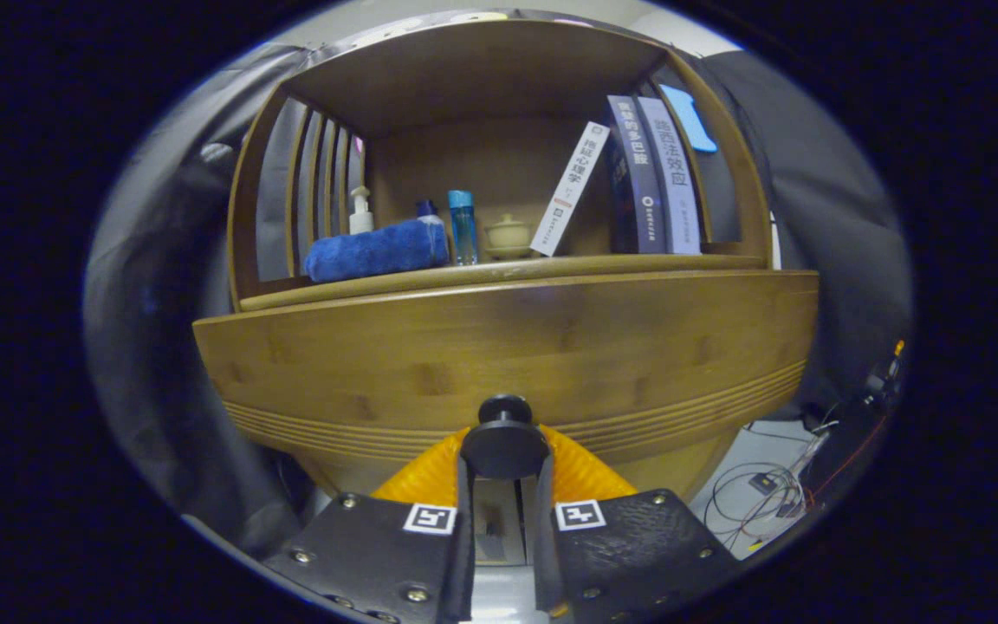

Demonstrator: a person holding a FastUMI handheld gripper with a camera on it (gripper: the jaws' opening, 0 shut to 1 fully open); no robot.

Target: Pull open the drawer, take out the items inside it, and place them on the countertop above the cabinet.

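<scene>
Gripper (503,468) is closing snugly around the drawer (508,347) knob (504,442), fingers hugging both sides; advising a straight, level pull outward.

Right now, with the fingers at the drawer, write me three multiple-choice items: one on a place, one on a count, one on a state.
1. Where is the rolled blue towel?
A. on the countertop beside the pump bottle
B. in the drawer
C. on the floor

2. How many books stand on the countertop?
A. one
B. three
C. five

3. What is the gripper doing?
A. hanging open over the towel
B. holding a book
C. closed on the drawer knob

Answers: 1 A, it lies by the bottle on the shelf. 2 B, one leaning and two upright. 3 C, the knob sits between both fingers.
</scene>
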